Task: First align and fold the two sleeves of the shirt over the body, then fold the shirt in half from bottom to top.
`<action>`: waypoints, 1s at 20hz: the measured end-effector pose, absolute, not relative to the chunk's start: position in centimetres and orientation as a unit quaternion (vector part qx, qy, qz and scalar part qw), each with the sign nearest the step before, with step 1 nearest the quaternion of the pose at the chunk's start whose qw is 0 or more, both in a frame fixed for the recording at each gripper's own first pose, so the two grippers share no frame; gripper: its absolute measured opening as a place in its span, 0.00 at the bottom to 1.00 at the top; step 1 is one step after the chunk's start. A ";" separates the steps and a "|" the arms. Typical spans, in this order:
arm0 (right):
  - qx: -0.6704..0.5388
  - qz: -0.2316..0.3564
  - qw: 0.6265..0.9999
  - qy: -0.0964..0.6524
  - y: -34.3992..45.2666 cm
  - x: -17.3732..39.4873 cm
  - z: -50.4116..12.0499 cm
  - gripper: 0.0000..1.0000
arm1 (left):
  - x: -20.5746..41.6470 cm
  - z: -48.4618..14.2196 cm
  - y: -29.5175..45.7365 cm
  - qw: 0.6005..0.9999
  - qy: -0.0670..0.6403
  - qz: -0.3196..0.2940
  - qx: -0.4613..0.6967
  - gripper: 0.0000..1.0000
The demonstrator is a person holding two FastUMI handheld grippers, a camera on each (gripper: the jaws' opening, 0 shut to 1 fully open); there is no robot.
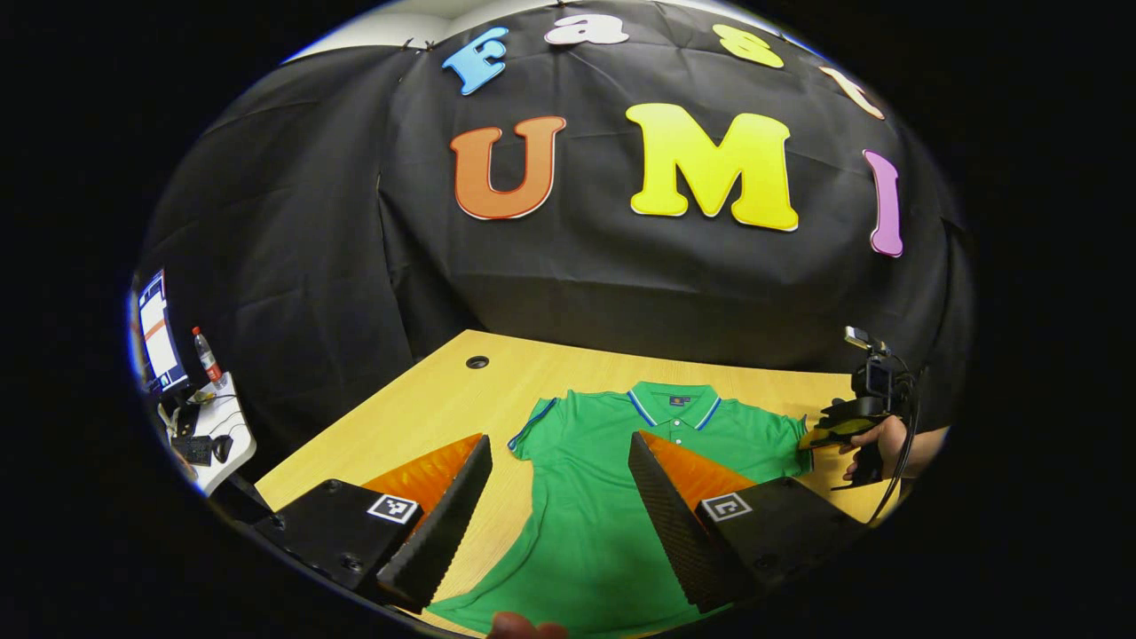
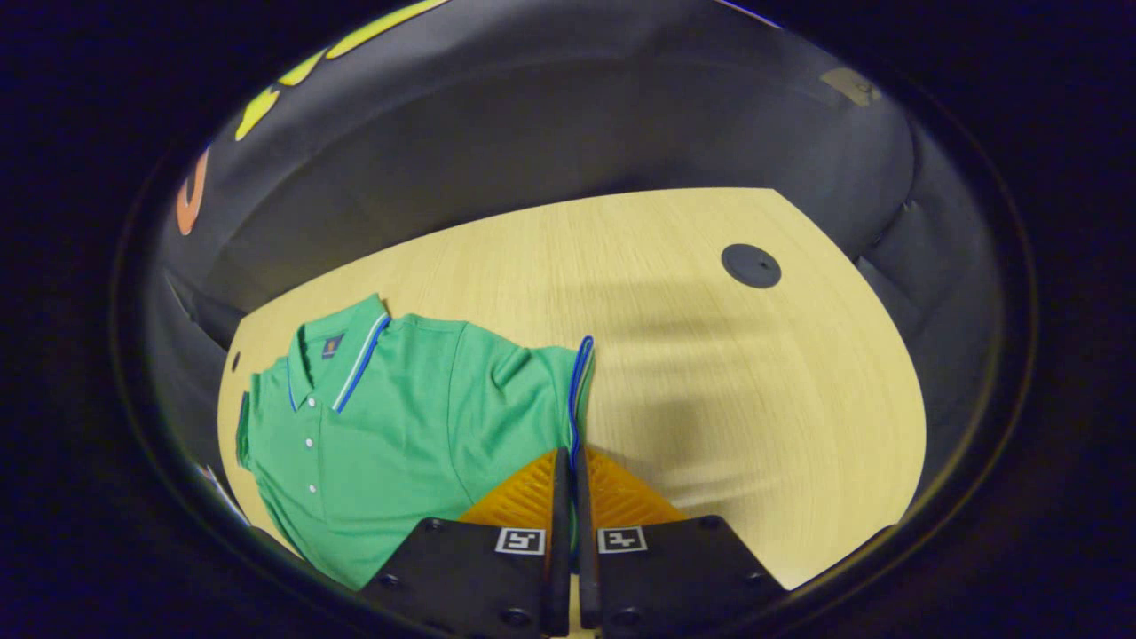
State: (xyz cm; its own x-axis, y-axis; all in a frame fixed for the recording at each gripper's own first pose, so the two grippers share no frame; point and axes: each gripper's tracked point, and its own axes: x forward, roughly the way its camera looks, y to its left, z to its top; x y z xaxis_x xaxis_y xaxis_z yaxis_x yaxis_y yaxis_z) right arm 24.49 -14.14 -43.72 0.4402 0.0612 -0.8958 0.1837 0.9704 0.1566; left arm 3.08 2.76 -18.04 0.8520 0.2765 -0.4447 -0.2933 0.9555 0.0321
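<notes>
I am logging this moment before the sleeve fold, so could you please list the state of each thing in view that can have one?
green polo shirt: lying flat, front up, collar away from the person, not yet folded.
right sleeve: its cuff edge pinched between the fingers.
right gripper: shut on the sleeve cuff.
left gripper: open, above the shirt body, holding nothing.
wooden table: bare beside the shirt, round cable cap in place.
</notes>
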 end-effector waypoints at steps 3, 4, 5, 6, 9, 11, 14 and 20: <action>0.134 -0.025 0.850 0.510 -13.8 25.1 -41.8 0.07 | 2.9 -18.1 3.6 0.962 0.226 0.152 -0.019 0.99; 0.137 -0.020 0.854 0.502 -13.5 25.2 -40.9 0.07 | 2.8 -18.2 3.8 0.962 0.226 0.153 -0.022 0.99; 0.148 -0.014 0.856 0.496 -12.8 25.3 -39.6 0.07 | 2.7 -18.4 4.0 0.961 0.227 0.153 -0.027 0.99; 0.162 -0.011 0.854 0.494 -12.2 25.2 -38.9 0.07 | 2.6 -18.4 4.1 0.961 0.228 0.153 -0.030 0.99; 0.195 -0.005 0.853 0.484 -10.1 25.4 -36.7 0.07 | 2.1 -18.4 4.9 0.961 0.225 0.154 -0.034 0.99; 0.209 0.001 0.853 0.479 -8.5 25.5 -35.3 0.06 | 1.7 -18.3 5.5 0.961 0.224 0.156 -0.035 0.99; 0.214 0.011 0.857 0.469 -5.2 26.1 -33.7 0.07 | 0.6 -18.2 7.1 0.960 0.222 0.164 -0.038 1.00; 0.178 0.023 0.855 0.487 3.3 27.2 -36.3 0.10 | -2.4 -18.0 11.5 0.955 0.223 0.193 -0.037 0.99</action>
